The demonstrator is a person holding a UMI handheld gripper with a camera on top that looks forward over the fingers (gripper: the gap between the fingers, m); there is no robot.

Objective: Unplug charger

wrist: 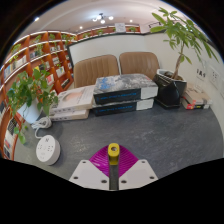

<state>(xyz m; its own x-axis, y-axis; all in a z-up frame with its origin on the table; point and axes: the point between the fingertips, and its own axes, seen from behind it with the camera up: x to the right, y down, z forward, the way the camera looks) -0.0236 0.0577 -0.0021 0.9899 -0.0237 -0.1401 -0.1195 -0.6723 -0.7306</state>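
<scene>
My gripper (113,158) is shut on a small charger (113,151) with a yellow top and a thin dark body. It is pinched between the two magenta pads and held above the grey floor. A round white socket unit (47,150) lies on the floor to the left of the fingers, with a white cable (42,126) running back from it. The charger is apart from the socket unit. The lower part of the charger is hidden between the fingers.
A low stack of boxes (122,92) stands beyond the fingers in front of two brown chairs (118,66). Potted plants stand at left (28,92) and right (178,40). Bookshelves (40,55) line the left wall. Grey floor (150,130) lies ahead.
</scene>
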